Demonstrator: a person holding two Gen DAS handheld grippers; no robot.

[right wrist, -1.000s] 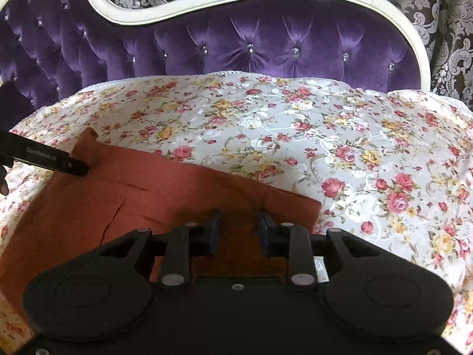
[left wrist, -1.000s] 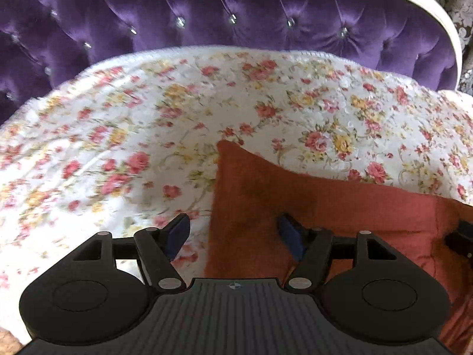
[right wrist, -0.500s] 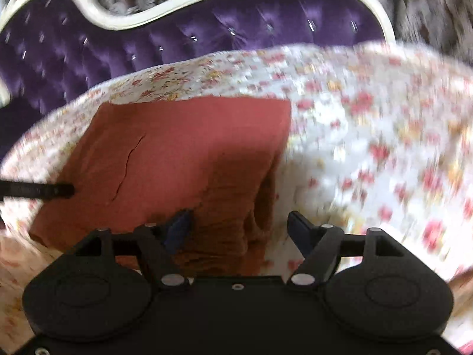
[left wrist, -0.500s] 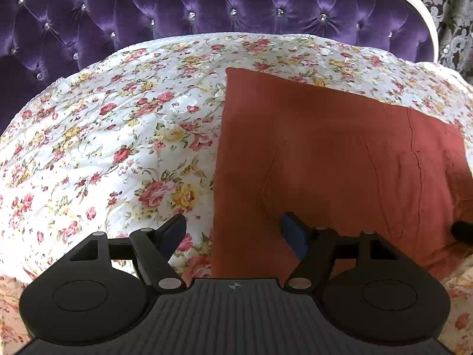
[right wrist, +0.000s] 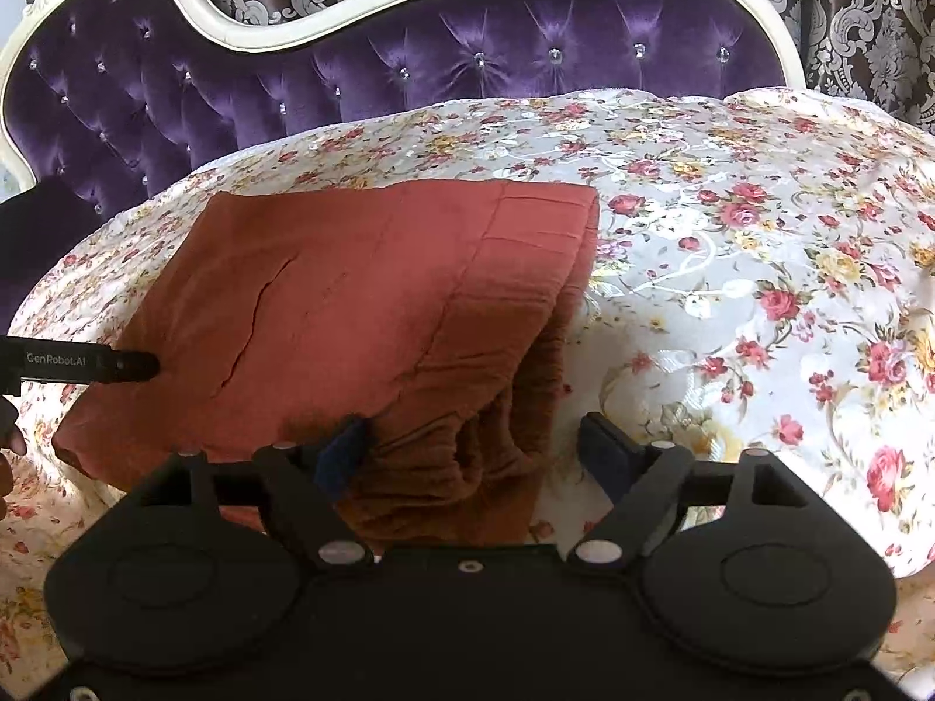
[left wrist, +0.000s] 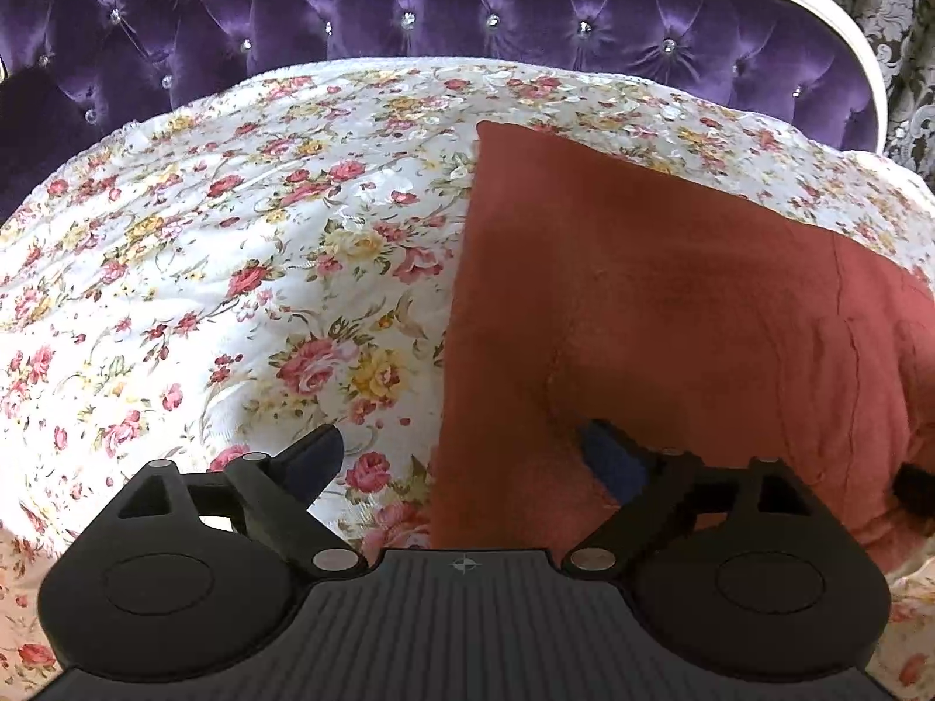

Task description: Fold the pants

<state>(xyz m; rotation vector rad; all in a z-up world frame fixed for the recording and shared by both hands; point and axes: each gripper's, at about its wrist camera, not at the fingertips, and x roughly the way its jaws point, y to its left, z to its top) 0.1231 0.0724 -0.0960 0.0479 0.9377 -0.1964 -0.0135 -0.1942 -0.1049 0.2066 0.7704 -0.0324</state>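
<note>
pants [right wrist: 350, 292]: matt cloth | headboard [right wrist: 467, 58]: glossy tufted velvet

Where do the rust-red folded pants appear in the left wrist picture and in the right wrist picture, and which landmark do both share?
Left wrist view: the pants fill the right half, lying on the floral bedspread.
Right wrist view: the pants lie left of centre, their layered edge facing the right gripper.
Shared landmark: the purple tufted headboard across the top.
</note>
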